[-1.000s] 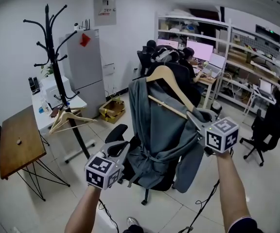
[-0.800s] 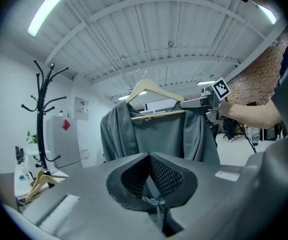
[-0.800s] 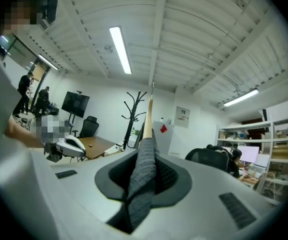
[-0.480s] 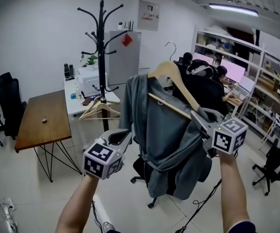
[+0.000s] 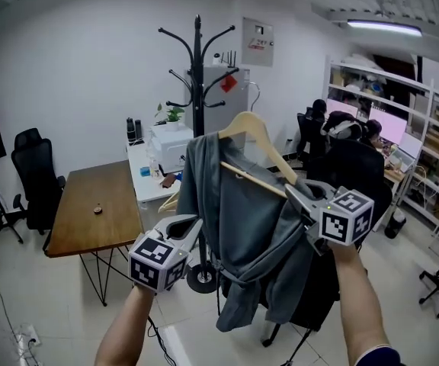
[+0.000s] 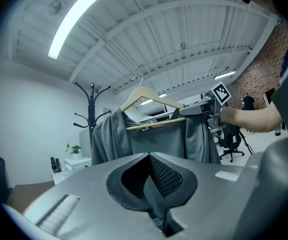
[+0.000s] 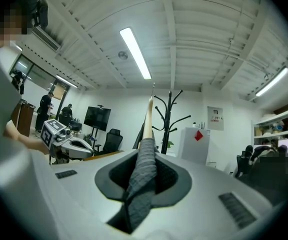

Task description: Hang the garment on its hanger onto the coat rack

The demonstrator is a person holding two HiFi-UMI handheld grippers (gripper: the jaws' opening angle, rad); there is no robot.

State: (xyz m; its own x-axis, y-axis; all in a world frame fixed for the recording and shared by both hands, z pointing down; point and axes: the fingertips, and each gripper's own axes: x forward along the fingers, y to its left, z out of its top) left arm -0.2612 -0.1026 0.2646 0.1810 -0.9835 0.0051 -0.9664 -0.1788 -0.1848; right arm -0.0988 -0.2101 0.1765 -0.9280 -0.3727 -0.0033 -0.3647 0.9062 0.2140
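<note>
while near coat rack [image 5: 197, 90], garment [image 5: 242, 227] above floor [image 5: 52, 311]

White walls [image 5: 67, 59], pale tiled floor [image 5: 36, 303]; 1 wooden table [image 5: 97, 219] left of centre, 1 black office chair [image 5: 40, 174] at far left, 1 strip light [image 5: 383, 27] upper right.

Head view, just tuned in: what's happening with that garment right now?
A person holds a grey garment on its wooden hanger up in front of the black coat rack. The right gripper is clamped on the fabric-covered hanger arm. The left gripper seems to pinch a fold of the garment lower down. The hanger is not on the rack yet.
</note>
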